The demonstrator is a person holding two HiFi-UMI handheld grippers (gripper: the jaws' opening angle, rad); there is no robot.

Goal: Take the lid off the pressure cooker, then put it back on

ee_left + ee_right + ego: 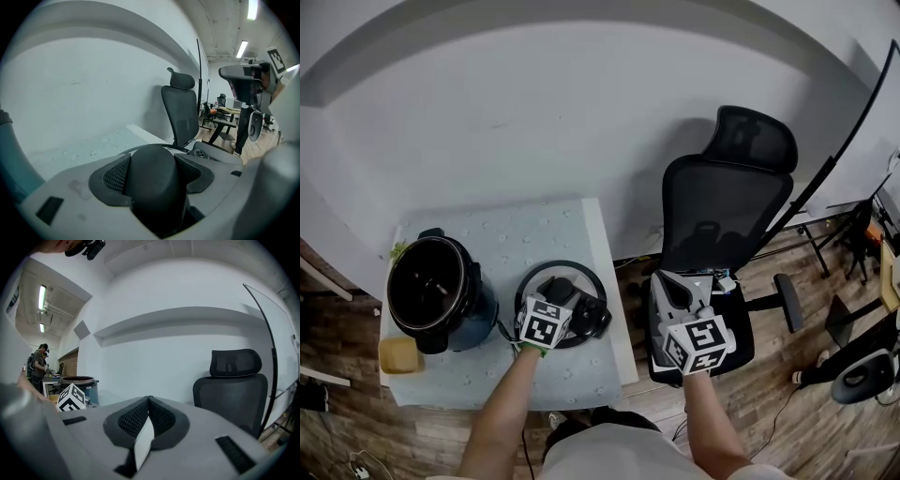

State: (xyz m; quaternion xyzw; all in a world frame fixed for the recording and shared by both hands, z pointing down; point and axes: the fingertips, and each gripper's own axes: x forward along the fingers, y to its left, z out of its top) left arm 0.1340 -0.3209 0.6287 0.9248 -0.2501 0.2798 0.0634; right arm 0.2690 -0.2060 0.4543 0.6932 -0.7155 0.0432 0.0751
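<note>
I stand at a white table covered with a pale dotted mat, against a plain white wall. A black office chair sits just beside the table's right edge. The pressure cooker stands open on the left of the table, its dark pot bare to the ceiling. Its lid lies flat on the mat just to the right of it, apart from the pot.

My left forearm reaches up and forward over the near edge of the table, and my left gripper tips down onto the middle of the lid. In the left gripper view its two pads sit on either side of the lid's round black knob and press against it, so the gripper is clamped on the lid by the knob.

My right forearm is held off the table, over the chair seat, with my right gripper pointing nearly level toward the wall. Its pads are pressed together, and a thin white strip stands at the seam between them. I cannot tell whether that strip belongs to the gripper.

A small yellow block lies at the table's near left corner, in front of the cooker. Each gripper carries a cube faced with black-and-white square markers.
</note>
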